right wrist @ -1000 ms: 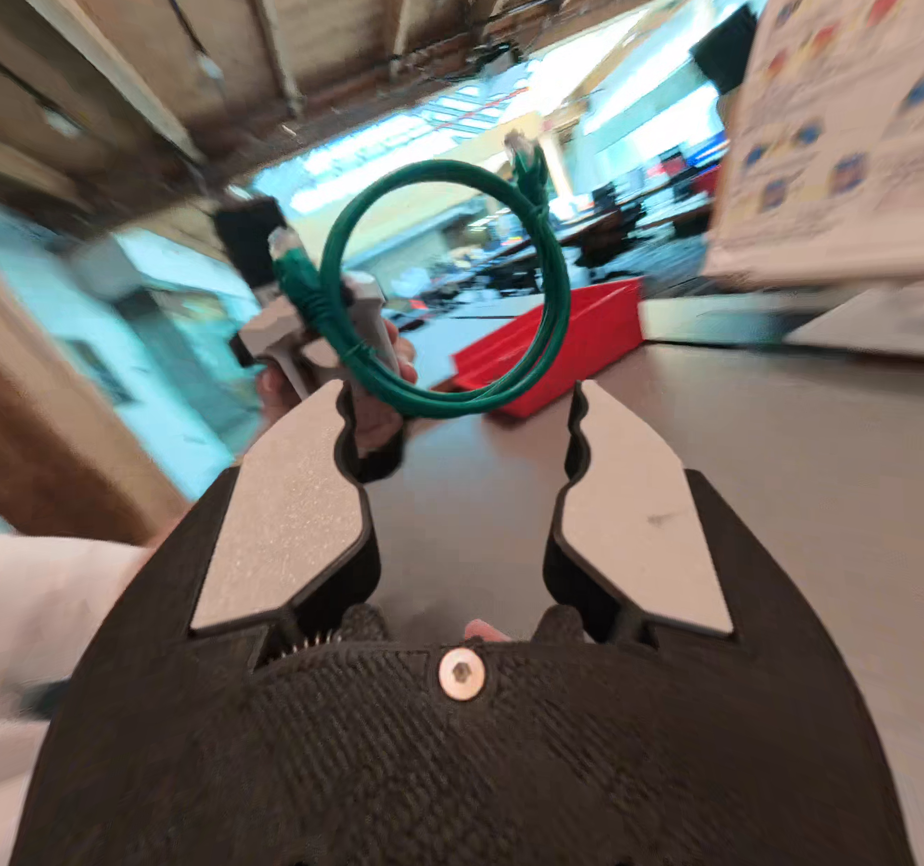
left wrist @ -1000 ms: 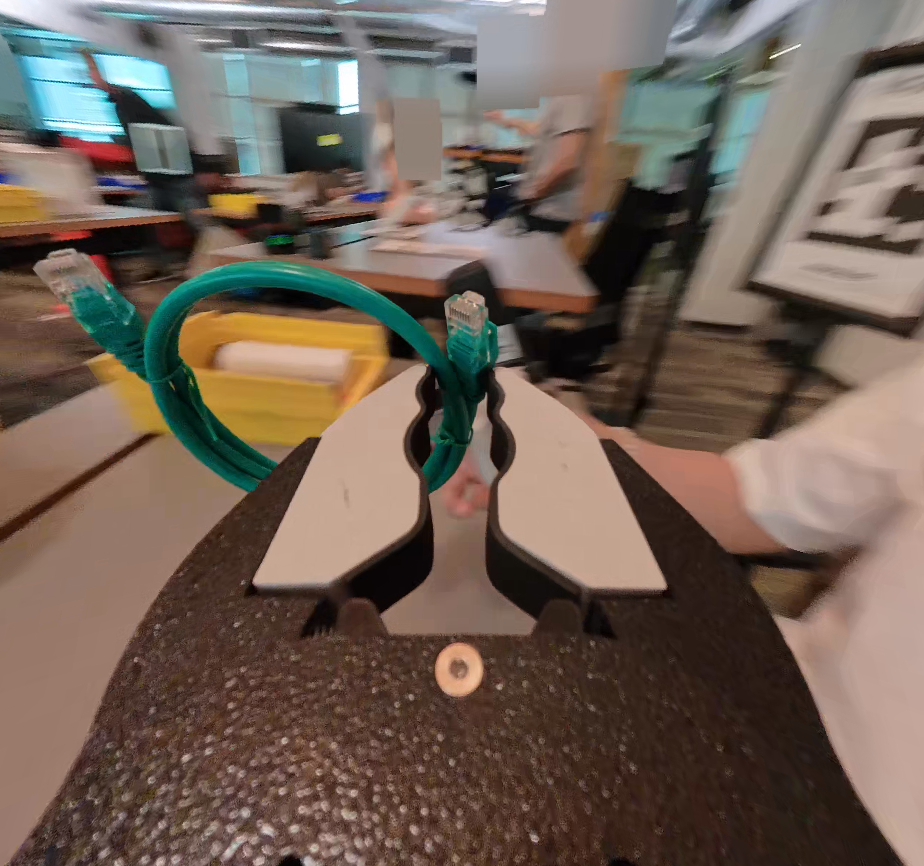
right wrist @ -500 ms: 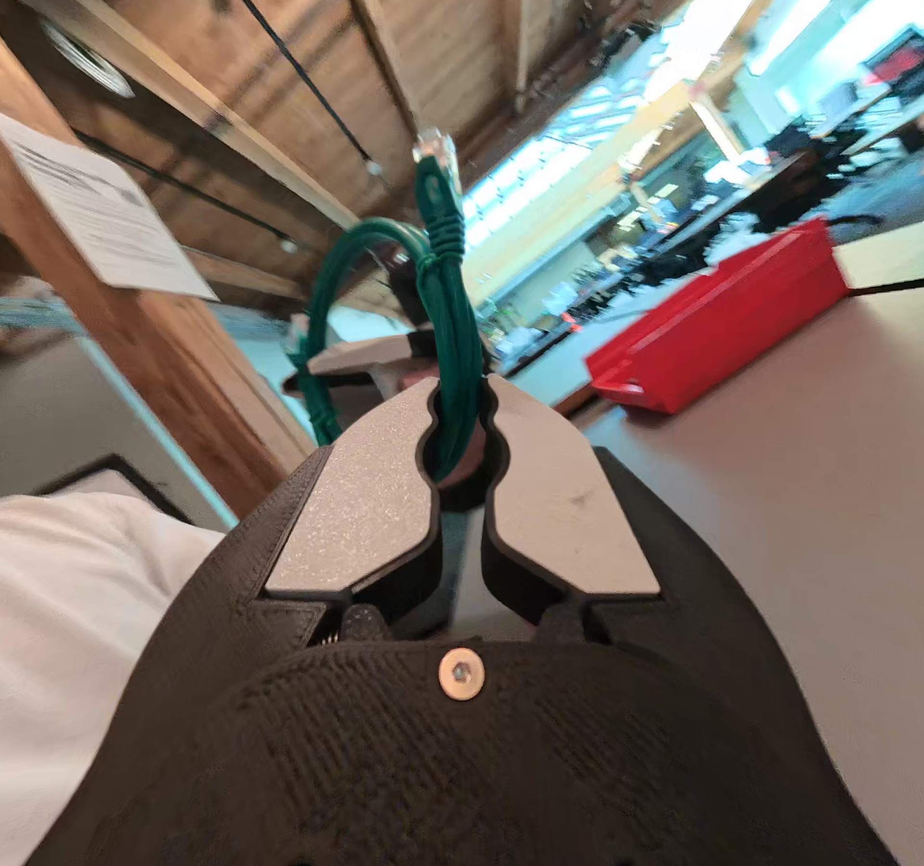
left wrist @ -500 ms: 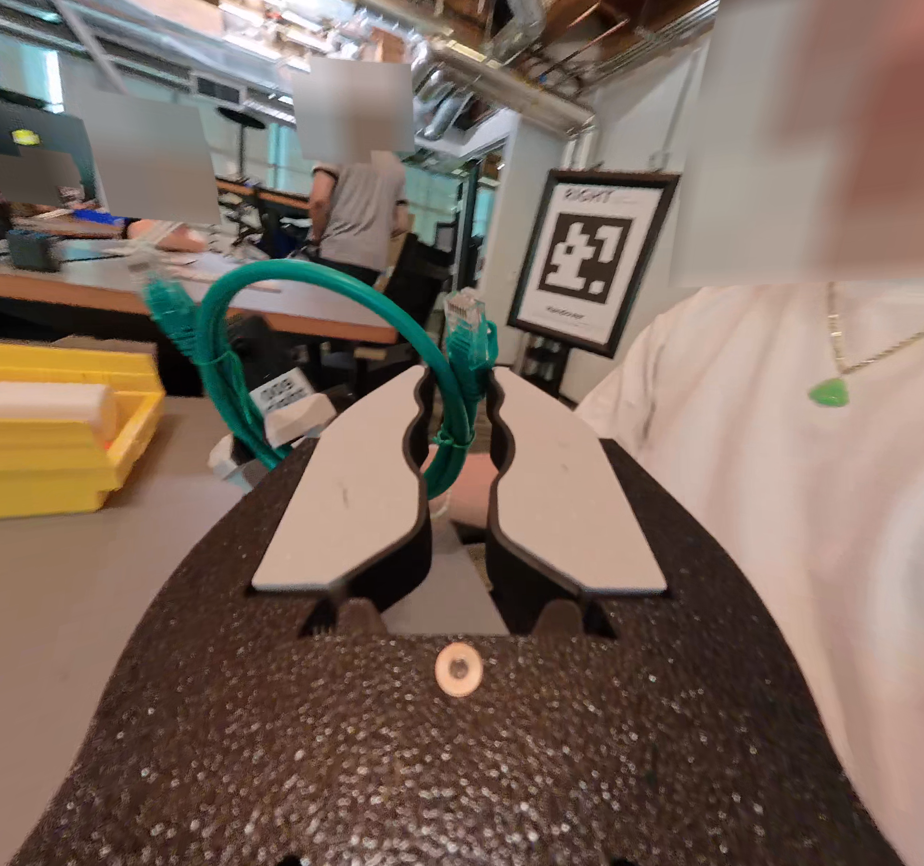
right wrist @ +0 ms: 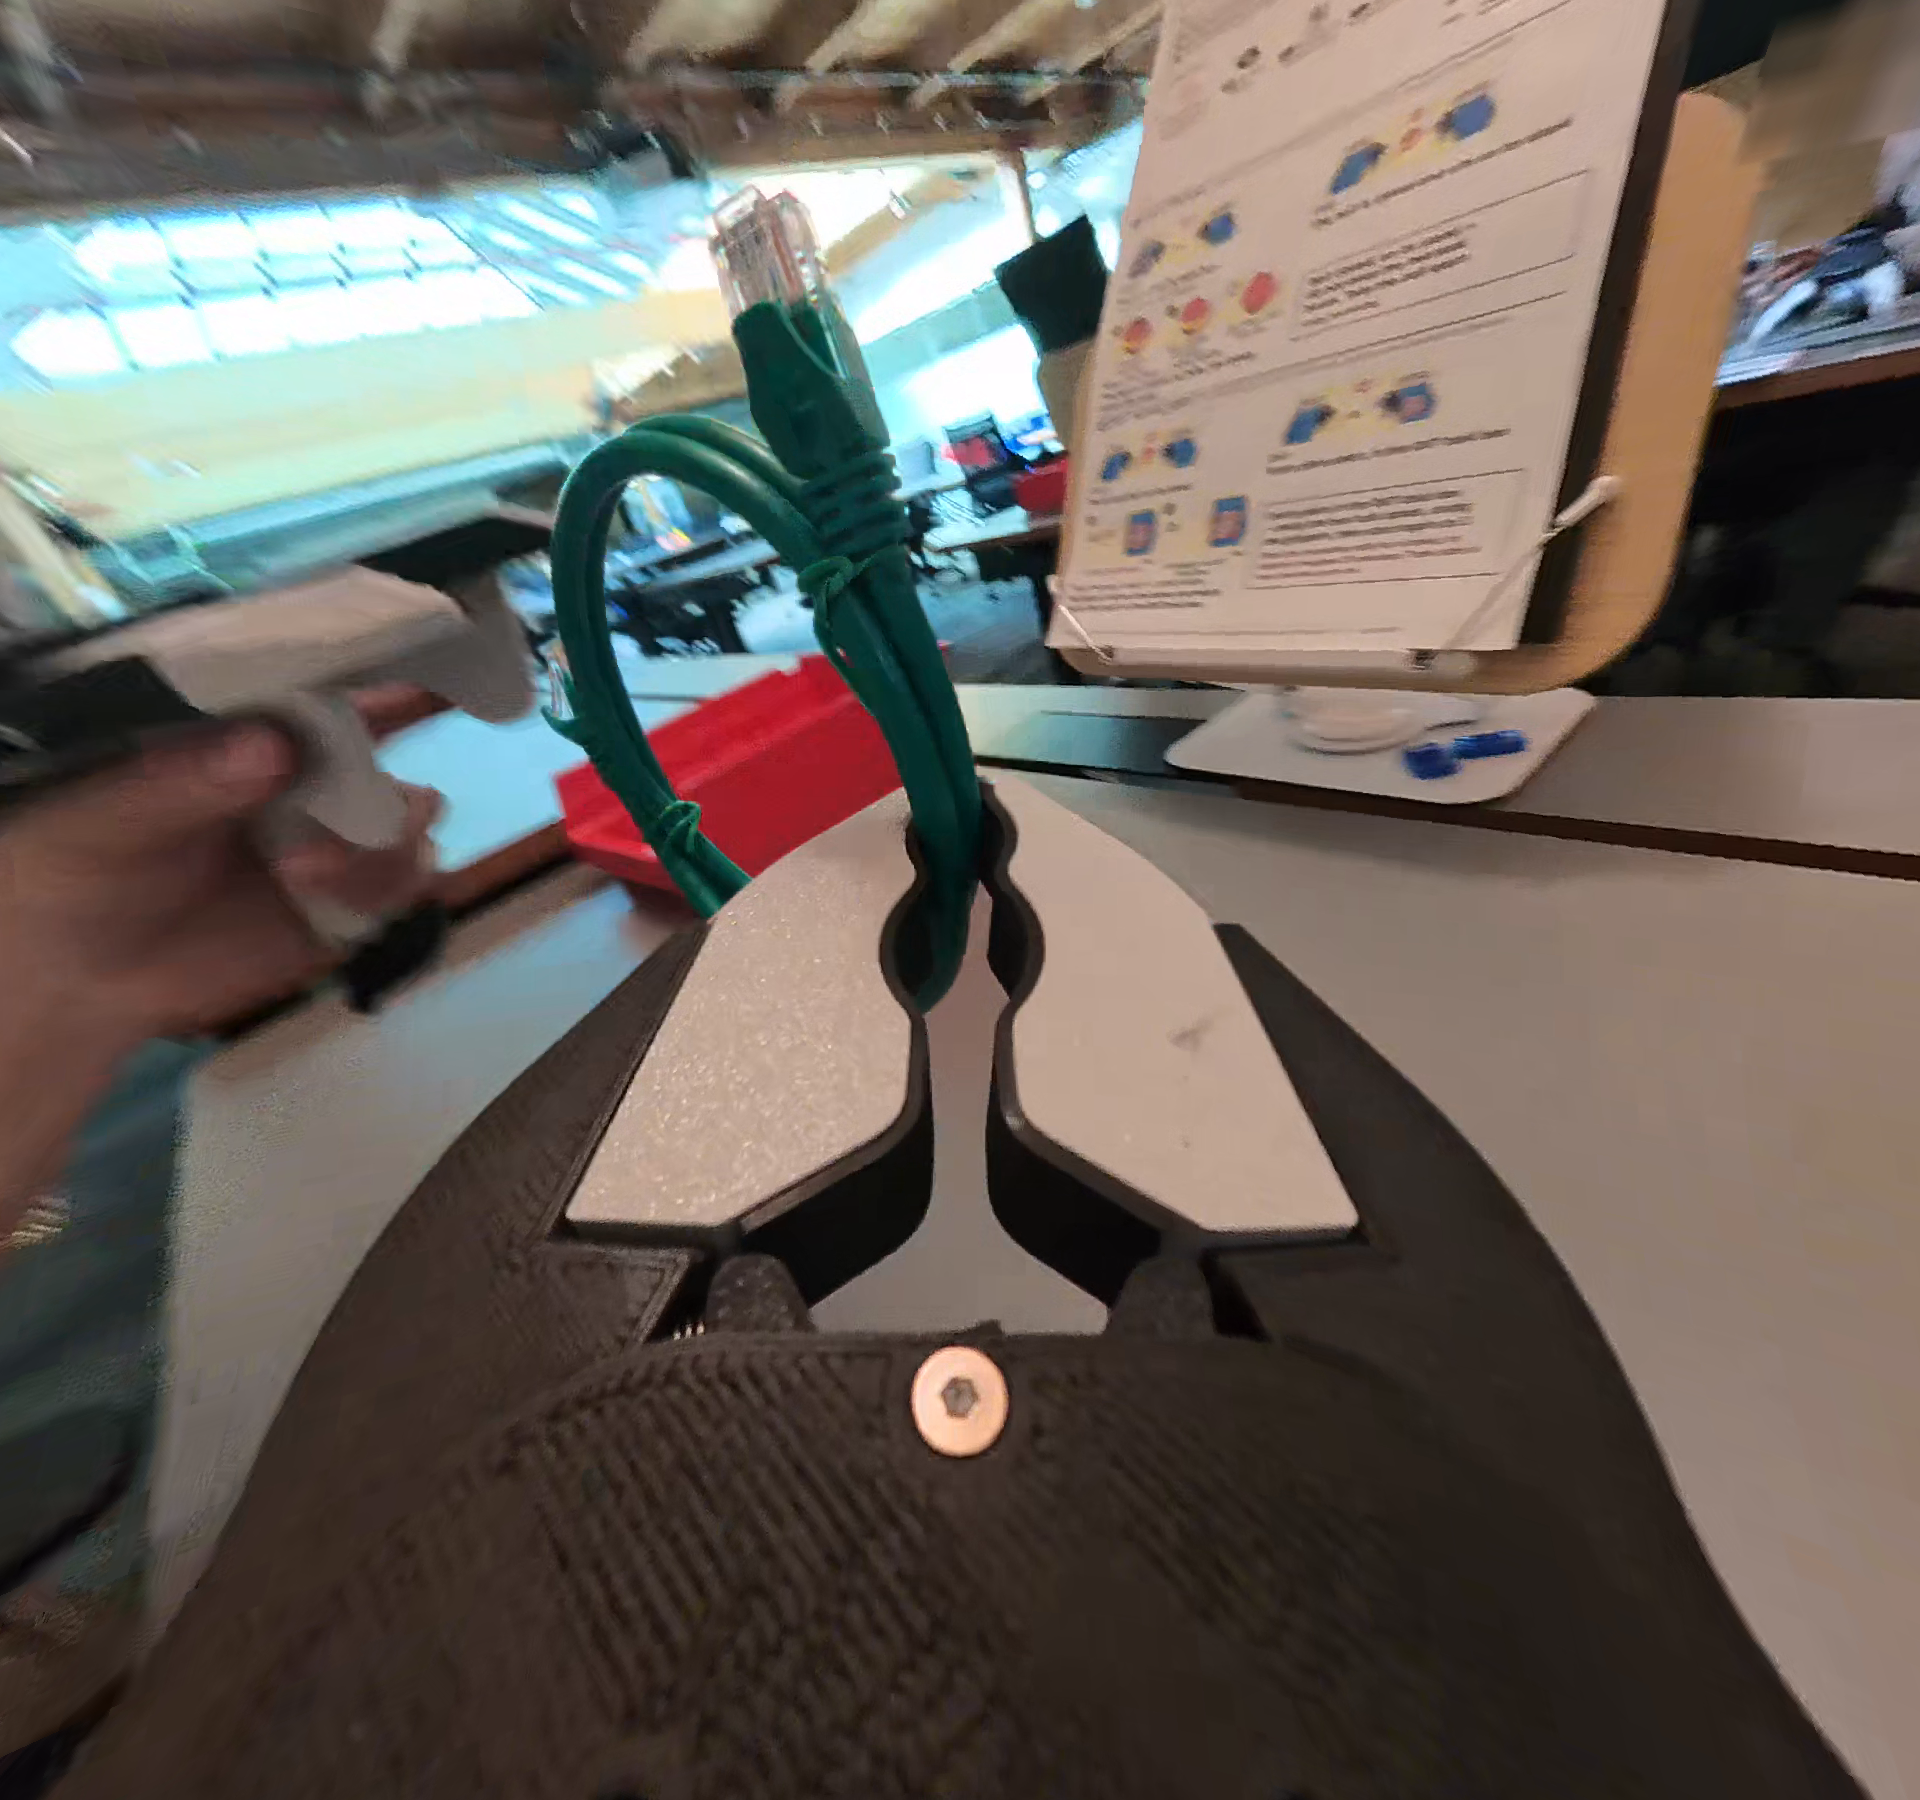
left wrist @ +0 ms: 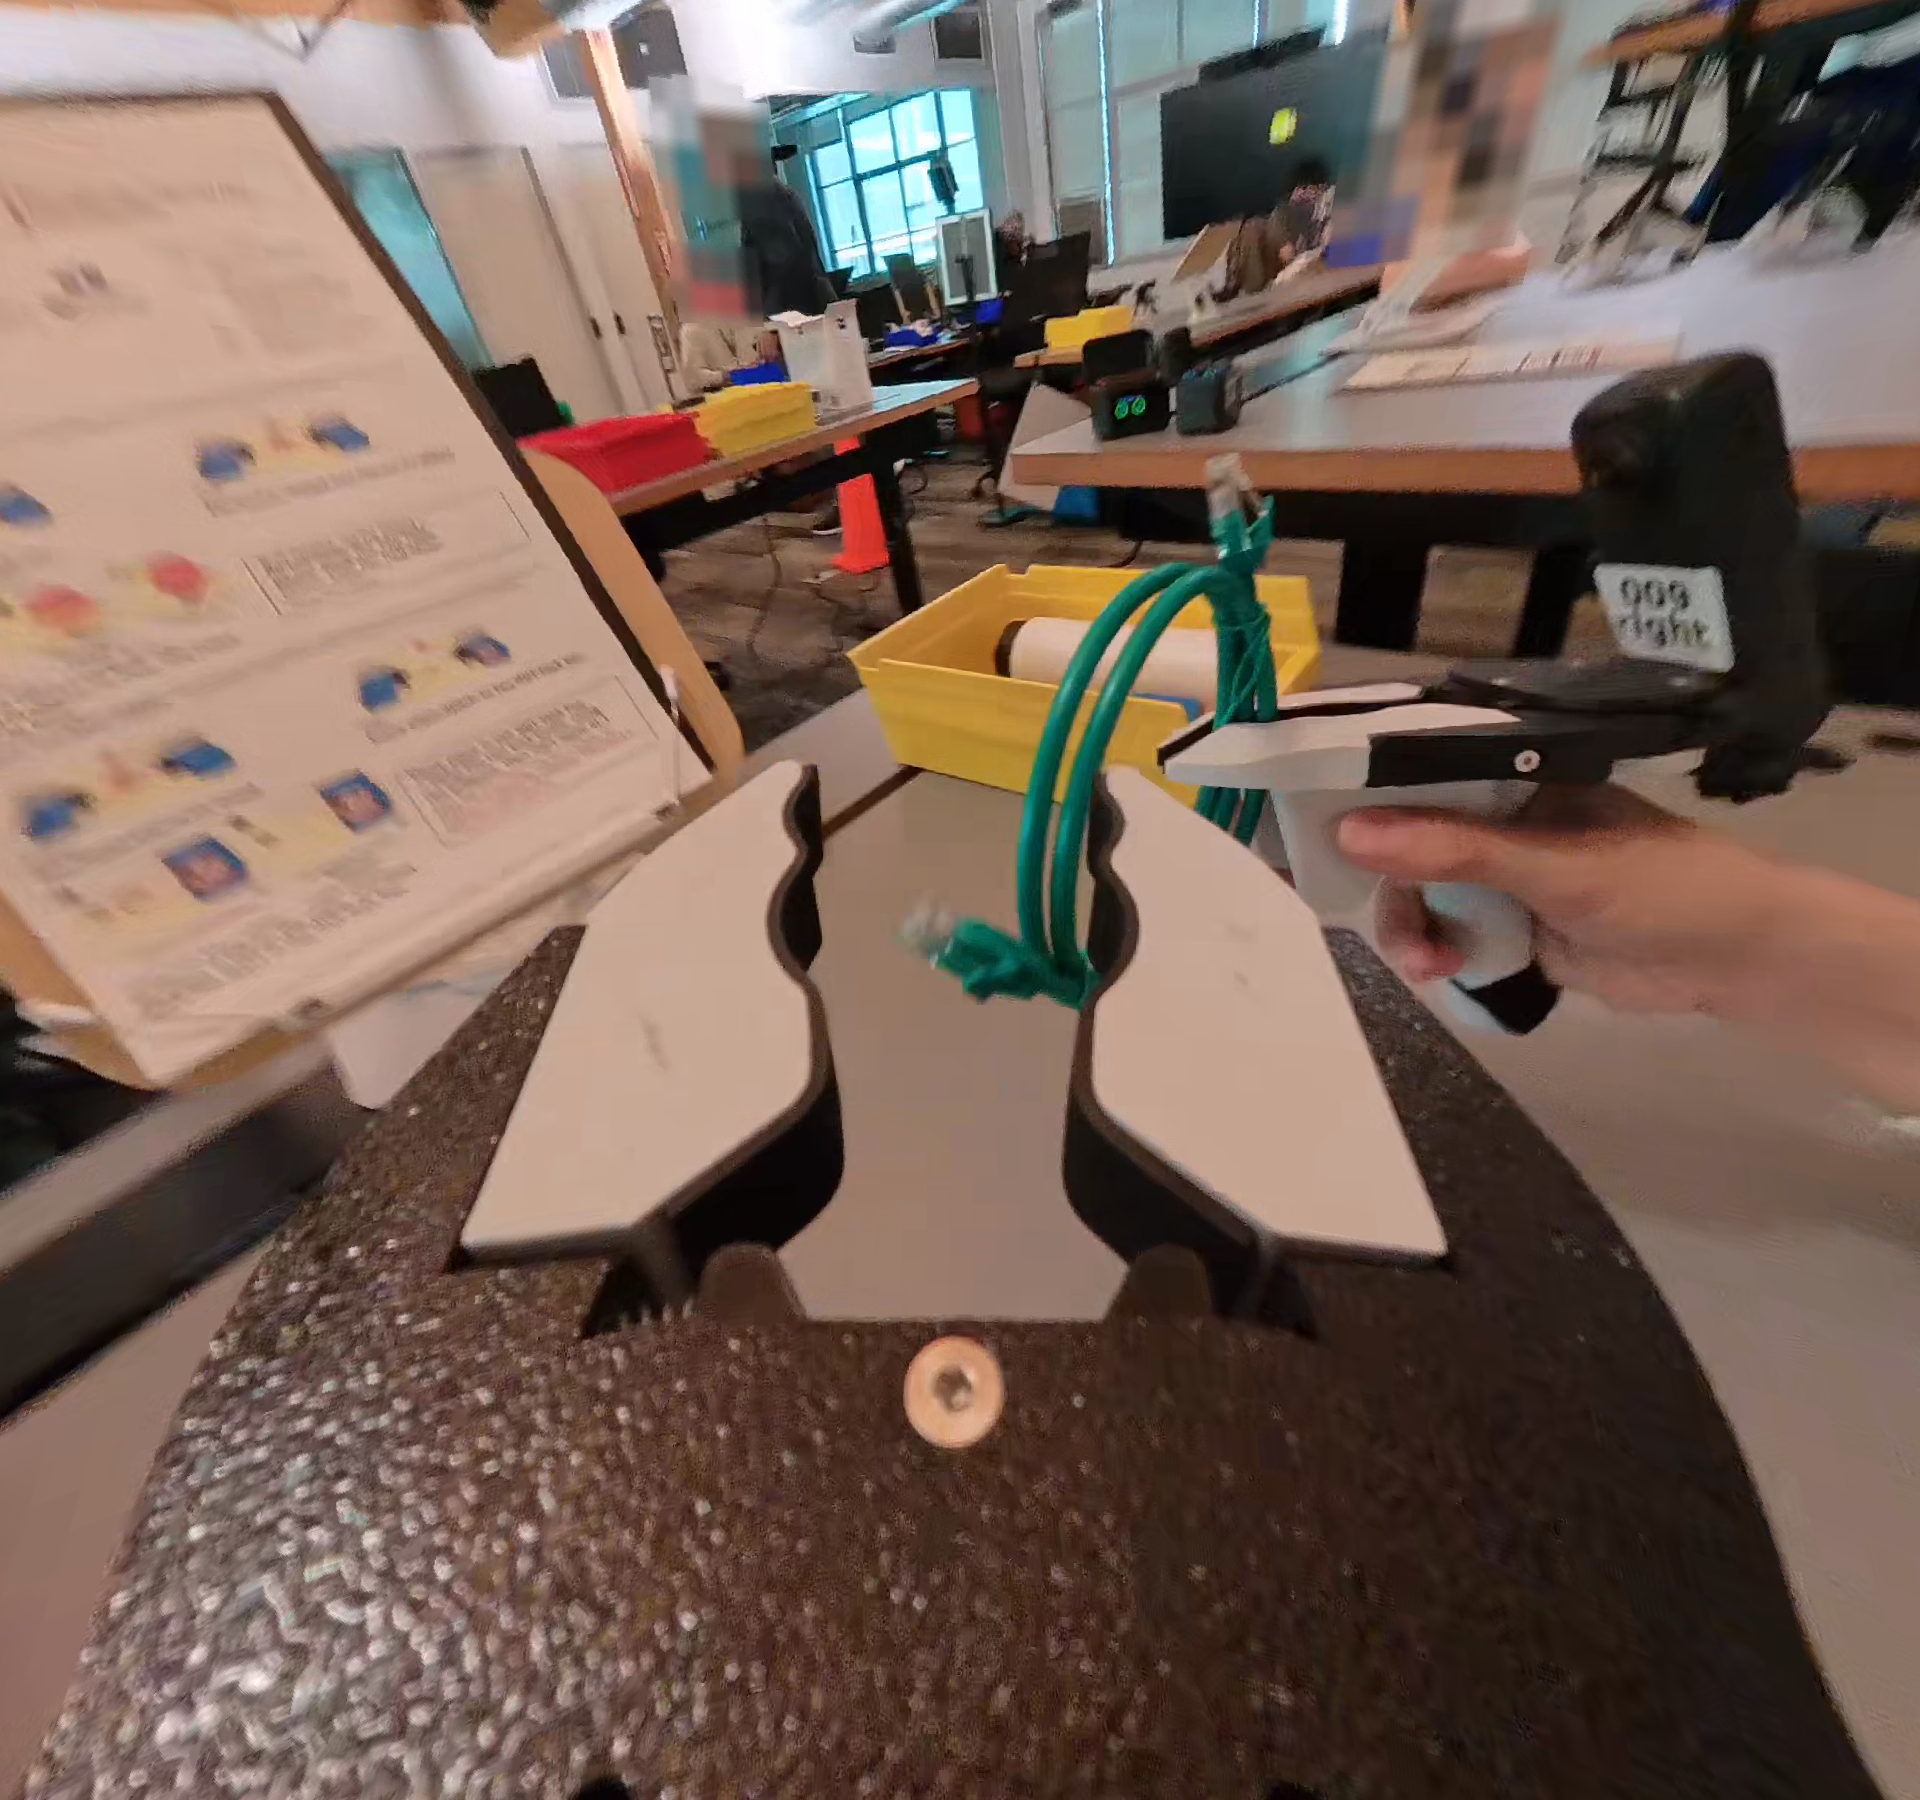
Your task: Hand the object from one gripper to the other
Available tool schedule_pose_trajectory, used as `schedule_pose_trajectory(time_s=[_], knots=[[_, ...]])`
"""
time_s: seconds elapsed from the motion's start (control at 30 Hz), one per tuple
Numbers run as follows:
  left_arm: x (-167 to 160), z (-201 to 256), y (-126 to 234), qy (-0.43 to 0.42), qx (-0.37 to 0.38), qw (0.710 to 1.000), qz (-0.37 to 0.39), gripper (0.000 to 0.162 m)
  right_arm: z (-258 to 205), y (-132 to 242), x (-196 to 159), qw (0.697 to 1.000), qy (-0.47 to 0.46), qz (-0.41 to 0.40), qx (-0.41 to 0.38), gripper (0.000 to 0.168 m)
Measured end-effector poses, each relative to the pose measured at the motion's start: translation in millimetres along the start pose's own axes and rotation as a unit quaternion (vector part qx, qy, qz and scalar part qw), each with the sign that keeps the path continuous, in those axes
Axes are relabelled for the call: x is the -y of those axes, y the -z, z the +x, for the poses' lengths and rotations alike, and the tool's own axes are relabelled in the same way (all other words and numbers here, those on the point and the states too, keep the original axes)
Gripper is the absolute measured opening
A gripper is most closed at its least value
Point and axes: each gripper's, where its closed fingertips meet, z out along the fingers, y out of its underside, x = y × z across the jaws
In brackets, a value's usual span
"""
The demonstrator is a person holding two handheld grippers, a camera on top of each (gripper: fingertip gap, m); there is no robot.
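Observation:
The green network cable (left wrist: 1247, 638) is a tied coil with clear plugs at both ends. My right gripper (right wrist: 956, 815) is shut on the cable (right wrist: 894, 628) and holds it upright above the grey table (right wrist: 1507, 1023). In the left wrist view the right gripper (left wrist: 1184, 758) reaches in from the right, pinching the coil near its top. My left gripper (left wrist: 956, 794) is open and empty. The coil's lower loop and one plug hang between its fingers, close to the right finger (left wrist: 1226, 1023). The left gripper (right wrist: 488, 649) appears blurred at the left of the right wrist view.
A yellow bin (left wrist: 935, 701) holding a white roll (left wrist: 1101, 654) stands on the table behind the cable. An instruction board on a stand (left wrist: 260, 555) is at the left; it also shows in the right wrist view (right wrist: 1351, 348). A red tray (right wrist: 748, 763) lies farther back.
The left gripper has opened and let go of the cable. The right gripper, which closed on the coil half a second ago, now holds it alone. Both views have swung round.

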Motion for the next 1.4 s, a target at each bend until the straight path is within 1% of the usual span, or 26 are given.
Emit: schedule_pose_trajectory(time_s=[0.03,0.1,0.17,0.23,0.3,0.37,0.4,0.43,0.5,0.57,0.63,0.7,0.73,0.77,0.8,0.83,0.87,0.9,0.93,1.07,1.13,1.17,1.2,1.3,1.37,1.4], knots=[[6,5,0,-0.033,0.002,0.999,-0.007,0.048,3,0,-2,1.000,0.019,-0.011,-0.016,0.005],[9,24,-3,-0.077,-0.029,0.995,-0.047,0.045,3,0,-5,0.998,0.057,-0.027,-0.032,0.005],[-1,36,-9,-0.105,-0.054,0.986,-0.115,0.046,-4,-2,-7,0.995,0.093,-0.036,-0.030,0.005],[-10,42,-15,-0.134,-0.071,0.976,-0.159,0.047,-15,-5,-11,0.991,0.125,-0.049,-0.014,0.005],[-18,45,-20,-0.141,-0.084,0.969,-0.187,0.043,-26,-8,-15,0.988,0.144,-0.056,0.001,0.005],[-25,48,-23,-0.123,-0.104,0.966,-0.202,0.032,-33,-9,-18,0.986,0.151,-0.063,0.017,0.005],[-26,48,-25,-0.107,-0.107,0.969,-0.197,0.014,-36,-9,-19,0.986,0.152,-0.065,0.026,0.005],[-26,48,-25,-0.094,-0.110,0.971,-0.192,0.010,-37,-9,-20,0.985,0.152,-0.070,0.032,0.005],[-29,46,-24,-0.073,-0.120,0.973,-0.183,0.009,-39,-6,-20,0.987,0.136,-0.069,0.057,0.005],[-26,45,-22,-0.039,-0.132,0.978,-0.156,0.008,-44,-2,-12,0.989,0.109,-0.039,0.095,0.010],[-19,40,-20,-0.001,-0.146,0.983,-0.115,0.008,-44,3,-6,0.990,0.077,-0.020,0.120,0.029],[-8,39,-14,0.035,-0.185,0.980,-0.062,0.008,-48,6,-9,0.985,0.031,-0.034,0.164,0.051],[-2,40,-11,0.057,-0.210,0.976,-0.031,0.008,-53,8,-11,0.980,0.004,-0.044,0.195,0.057],[3,42,-6,0.075,-0.239,0.968,-0.001,0.008,-60,12,-11,0.972,-0.019,-0.046,0.229,0.058],[7,43,-2,0.087,-0.260,0.961,0.023,0.008,-69,15,-8,0.964,-0.036,-0.037,0.261,0.056],[8,42,0,0.095,-0.270,0.957,0.040,0.008,-76,19,-4,0.956,-0.046,-0.024,0.288,0.047],[8,40,1,0.101,-0.276,0.955,0.050,0.008,-81,21,-2,0.952,-0.046,-0.014,0.303,0.033],[7,39,2,0.105,-0.281,0.952,0.059,0.008,-85,22,-1,0.950,-0.037,-0.007,0.310,0.024],[6,38,3,0.108,-0.284,0.950,0.067,0.008,-88,23,-2,0.950,-0.023,-0.002,0.312,0.021],[3,32,3,0.145,-0.278,0.946,0.081,0.011,-91,17,-4,0.958,0.064,0.012,0.278,0.018],[-1,20,-2,0.167,-0.238,0.955,0.065,0.020,-83,10,-1,0.968,0.130,0.023,0.212,0.017],[-5,14,-6,0.169,-0.210,0.962,0.052,0.026,-80,8,1,0.968,0.172,0.028,0.179,0.017],[-8,8,-8,0.167,-0.181,0.968,0.041,0.035,-76,6,2,0.966,0.212,0.032,0.145,0.016],[-16,-5,-11,0.168,-0.102,0.981,-0.001,0.053,-62,4,10,0.949,0.307,0.055,0.044,0.016],[-21,-8,-11,0.187,-0.063,0.980,-0.028,0.053,-51,4,11,0.934,0.351,0.061,-0.008,0.015],[-23,-6,-10,0.209,-0.056,0.975,-0.040,0.053,-47,4,11,0.929,0.363,0.067,-0.024,0.015]])
